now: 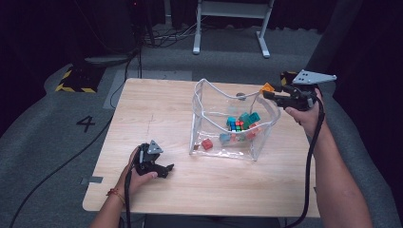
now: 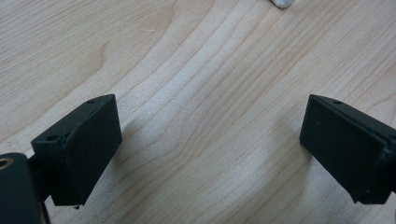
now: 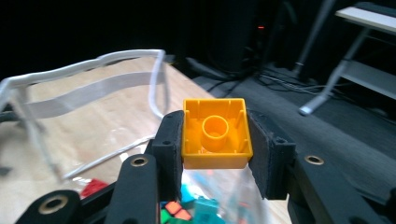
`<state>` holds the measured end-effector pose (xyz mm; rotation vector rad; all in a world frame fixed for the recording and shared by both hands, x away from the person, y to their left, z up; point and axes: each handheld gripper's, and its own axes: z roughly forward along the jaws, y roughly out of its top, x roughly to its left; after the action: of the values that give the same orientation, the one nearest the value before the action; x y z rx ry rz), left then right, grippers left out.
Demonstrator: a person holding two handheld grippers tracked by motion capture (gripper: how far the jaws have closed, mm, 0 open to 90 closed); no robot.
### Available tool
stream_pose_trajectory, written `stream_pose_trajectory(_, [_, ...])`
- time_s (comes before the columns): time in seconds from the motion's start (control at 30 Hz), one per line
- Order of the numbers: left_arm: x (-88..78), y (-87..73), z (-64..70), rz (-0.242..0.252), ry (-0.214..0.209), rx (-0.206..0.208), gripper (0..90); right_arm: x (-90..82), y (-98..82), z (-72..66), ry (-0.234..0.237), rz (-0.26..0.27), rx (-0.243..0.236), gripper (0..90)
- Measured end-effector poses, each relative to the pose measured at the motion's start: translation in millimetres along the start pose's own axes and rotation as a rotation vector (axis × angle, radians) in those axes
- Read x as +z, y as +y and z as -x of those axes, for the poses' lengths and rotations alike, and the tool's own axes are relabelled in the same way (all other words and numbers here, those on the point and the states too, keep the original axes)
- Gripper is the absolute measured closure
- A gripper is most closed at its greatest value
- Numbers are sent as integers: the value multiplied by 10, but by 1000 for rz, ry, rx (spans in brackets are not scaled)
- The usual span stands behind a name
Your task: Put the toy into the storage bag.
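Note:
My right gripper [image 3: 215,147] is shut on an orange toy brick [image 3: 216,133], whose hollow underside faces the camera. In the high view the right gripper [image 1: 269,91] holds the orange brick [image 1: 266,87] just above the far right corner of a clear plastic bag [image 1: 199,124] with a white rim. The bag stands open on the wooden table [image 1: 157,109] and holds several coloured blocks [image 1: 240,124]. My left gripper [image 1: 166,170] rests on the table near the front left, and its jaws [image 2: 210,149] stand open over bare wood.
A red block [image 1: 207,144] lies low in the bag's front left corner. Grey carpet surrounds the table, with a white metal frame [image 1: 232,23] behind it and cables on the floor. A black and yellow striped base [image 1: 76,80] sits at the far left.

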<state>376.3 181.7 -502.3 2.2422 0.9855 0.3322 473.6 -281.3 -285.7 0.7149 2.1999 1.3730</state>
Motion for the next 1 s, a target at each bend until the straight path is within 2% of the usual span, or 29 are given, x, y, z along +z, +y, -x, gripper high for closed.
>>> stream_pose_trajectory(0.2, [0, 0, 0, 0, 0, 0, 57, 102, 43, -120, 116, -9, -52, 593])
stream_pose_trajectory(0.27, [0, 0, 0, 0, 0, 0, 57, 151, 50, -143, 151, -15, -89, 593])
stream_pose_trajectory(0.37, [1, 0, 0, 0, -1, 0, 57, 220, 61, -181, 182, -40, -117, 593])
stream_pose_trajectory(0.5, [1, 0, 0, 0, -1, 0, 57, 316, 66, -218, 205, -65, -130, 593])
stream_pose_trajectory(0.7, [0, 0, 0, 0, 0, 0, 57, 447, 38, -234, 226, -142, -155, 593])
stream_pose_trajectory(0.87, [0, 0, 0, 0, 0, 0, 57, 529, -18, -211, 227, -235, -193, 593])
stream_pose_trajectory(1.0, [0, 0, 0, 0, 0, 0, 57, 570, -93, -187, 231, -299, -203, 593])
